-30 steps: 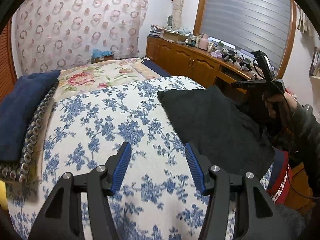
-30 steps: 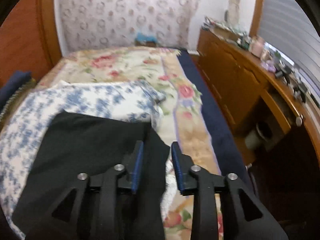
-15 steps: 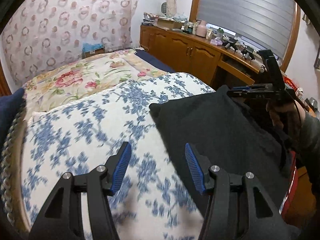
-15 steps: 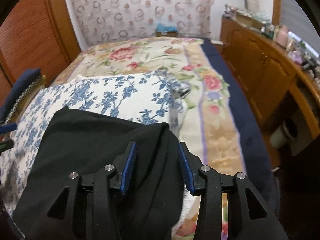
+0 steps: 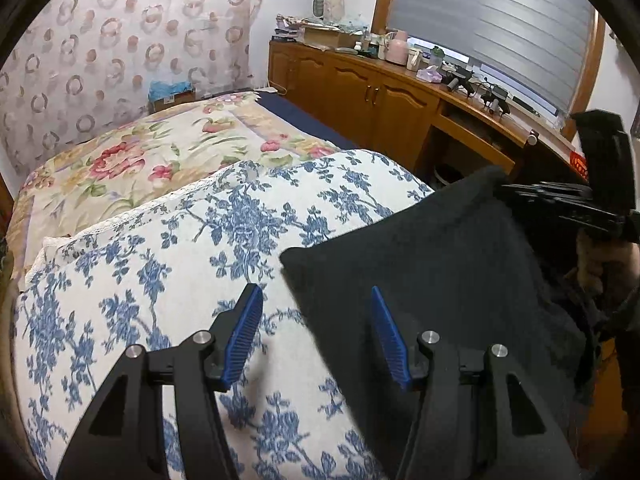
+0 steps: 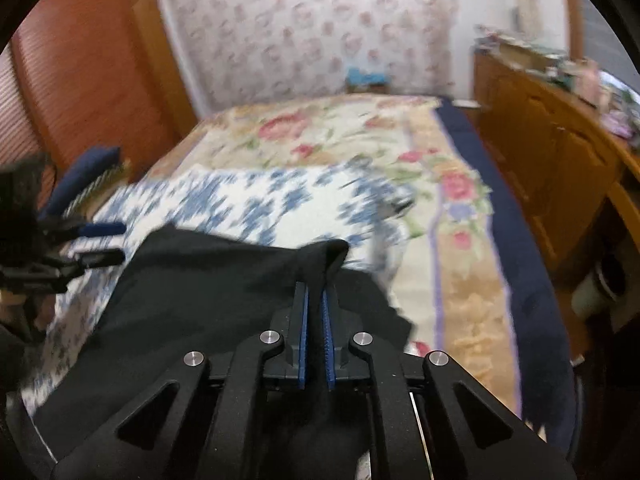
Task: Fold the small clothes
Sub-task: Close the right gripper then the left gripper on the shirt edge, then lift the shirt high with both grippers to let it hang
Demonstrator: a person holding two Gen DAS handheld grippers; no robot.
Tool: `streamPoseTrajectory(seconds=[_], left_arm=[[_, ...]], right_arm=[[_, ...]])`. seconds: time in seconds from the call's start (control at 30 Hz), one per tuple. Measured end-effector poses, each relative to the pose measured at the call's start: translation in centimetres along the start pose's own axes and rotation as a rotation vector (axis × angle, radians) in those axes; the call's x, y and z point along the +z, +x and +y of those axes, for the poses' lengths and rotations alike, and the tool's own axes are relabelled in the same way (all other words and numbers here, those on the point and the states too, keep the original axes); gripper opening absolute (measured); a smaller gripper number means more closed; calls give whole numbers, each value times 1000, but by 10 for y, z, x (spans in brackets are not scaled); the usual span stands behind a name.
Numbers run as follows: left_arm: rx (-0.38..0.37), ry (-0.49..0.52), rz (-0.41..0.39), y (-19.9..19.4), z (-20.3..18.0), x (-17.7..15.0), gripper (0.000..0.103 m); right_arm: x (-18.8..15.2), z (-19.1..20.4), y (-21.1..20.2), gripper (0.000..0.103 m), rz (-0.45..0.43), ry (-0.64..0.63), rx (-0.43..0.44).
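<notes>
Pinching black garment (image 6: 192, 280) corner, right claw (image 6: 315, 300) just closed, angled down | left claw (image 5: 316, 308) half-open, empty

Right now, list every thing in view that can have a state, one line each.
right gripper: jaws have just closed, shut on a raised corner of the black garment.
left gripper: open, nothing between its pads, over the garment's left edge.
black garment: spread on the blue floral cover, one corner pinched up.
blue floral cover: lying over the bed.
window blind: lowered.
cabinet doors: closed.
</notes>
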State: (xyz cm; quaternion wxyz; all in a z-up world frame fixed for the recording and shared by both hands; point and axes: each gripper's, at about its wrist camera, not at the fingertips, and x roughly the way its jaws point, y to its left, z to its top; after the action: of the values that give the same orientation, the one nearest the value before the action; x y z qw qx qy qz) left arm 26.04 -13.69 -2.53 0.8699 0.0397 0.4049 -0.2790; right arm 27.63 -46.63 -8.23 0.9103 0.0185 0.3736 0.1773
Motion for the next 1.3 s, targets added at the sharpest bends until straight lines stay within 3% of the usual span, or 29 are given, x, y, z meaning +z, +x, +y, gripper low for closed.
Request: streamPoseTrajectory(seconds=[0.23,0.3,0.4,0.47,0.57,0.63,0.87,0.93,1.07,1.17,1.3], left_arm=[[9,-11,37,24,10,7,55],[13,-13,43,29,12,9,55],[8,-18,52,36,13,12,55],[2,-15,57,41,14,14,55],[-1,-16,64,47,15,15,55],[-12,-19,66,49,16,15,48],[-46,-19,65,53,13,15,32],[-63,-26,66,53,13,16,28],[-101,-46,65,53,13,19,5],[-107,-37,32,41,7,20,2],[-126,-15,-63,5,-6,25,2]], right_arm=[[-11,-15,29,6,96,41,-61],[-11,-17,34,29,94,51,-90],[-9,-26,37,51,80,83,-97],[-7,-30,41,59,89,99,-86],[-10,-36,50,63,116,116,-54],[-12,-38,53,64,122,135,-20],[-15,-40,59,63,155,183,99],[-14,-36,58,56,154,176,108],[-13,-26,51,27,136,128,111],[-12,-15,42,11,107,54,38],[-8,-4,15,7,31,1,9]])
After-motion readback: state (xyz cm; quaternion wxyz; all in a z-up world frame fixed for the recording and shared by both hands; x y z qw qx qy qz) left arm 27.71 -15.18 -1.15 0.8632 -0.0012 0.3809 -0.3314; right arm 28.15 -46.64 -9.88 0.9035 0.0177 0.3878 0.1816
